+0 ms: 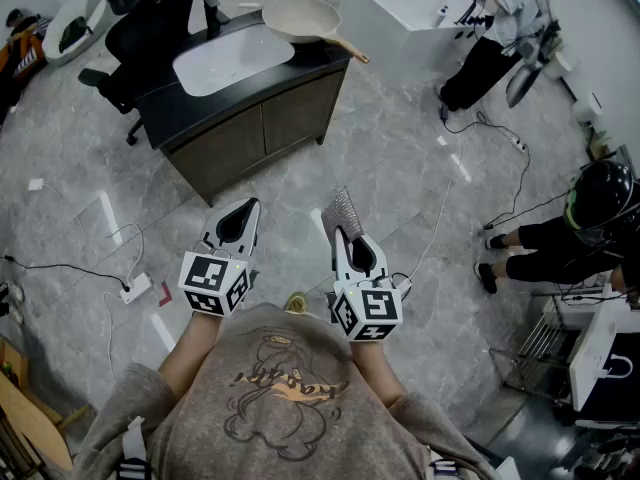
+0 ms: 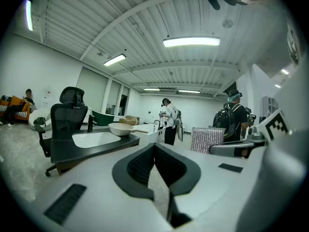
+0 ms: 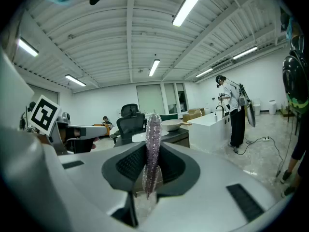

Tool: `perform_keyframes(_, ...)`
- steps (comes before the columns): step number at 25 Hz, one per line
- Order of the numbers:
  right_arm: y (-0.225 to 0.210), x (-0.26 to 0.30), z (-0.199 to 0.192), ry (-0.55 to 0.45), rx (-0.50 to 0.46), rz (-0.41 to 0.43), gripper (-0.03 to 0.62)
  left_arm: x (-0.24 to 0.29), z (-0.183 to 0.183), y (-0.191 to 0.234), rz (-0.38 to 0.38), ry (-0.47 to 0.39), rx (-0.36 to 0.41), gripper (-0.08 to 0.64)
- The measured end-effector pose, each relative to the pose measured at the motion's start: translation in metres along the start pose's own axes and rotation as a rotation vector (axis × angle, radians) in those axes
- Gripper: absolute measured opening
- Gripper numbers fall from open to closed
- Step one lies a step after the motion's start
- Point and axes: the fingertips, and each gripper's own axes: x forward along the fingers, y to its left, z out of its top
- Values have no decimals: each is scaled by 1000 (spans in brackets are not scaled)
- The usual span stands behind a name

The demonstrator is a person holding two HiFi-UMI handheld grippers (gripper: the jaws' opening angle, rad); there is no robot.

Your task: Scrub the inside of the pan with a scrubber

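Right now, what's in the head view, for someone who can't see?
The right gripper is shut on a sparkly scrubber; the left gripper is shut and empty. Ahead, a pan sits on a black sink counter.

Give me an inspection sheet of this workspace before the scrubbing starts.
surface: black countertop with a white sink, ahead of both grippers.
job's things: pan on the countertop beside the sink; scrubber in the right gripper.
clutter: white strips on the floor.
grippers: left gripper shut, empty; right gripper shut on the scrubber.
cables: power strip with its cable on the floor at left; another cable at right.
surroundings: office chair, white tub, people at right.
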Motion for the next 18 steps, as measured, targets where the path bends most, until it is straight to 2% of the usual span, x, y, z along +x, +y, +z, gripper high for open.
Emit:
perform_keyframes(8,-25,1,0,-8,19,70,84,23,-13,-5,43,22,-36,18)
perform_keyframes(13,-46,20,-3,-6,16,71,84,50,-10,3,49,12,-36,18)
perform_keyframes(18,-76,52,3,-18,16,57,84,99,-1,19,51,-2,-32,18)
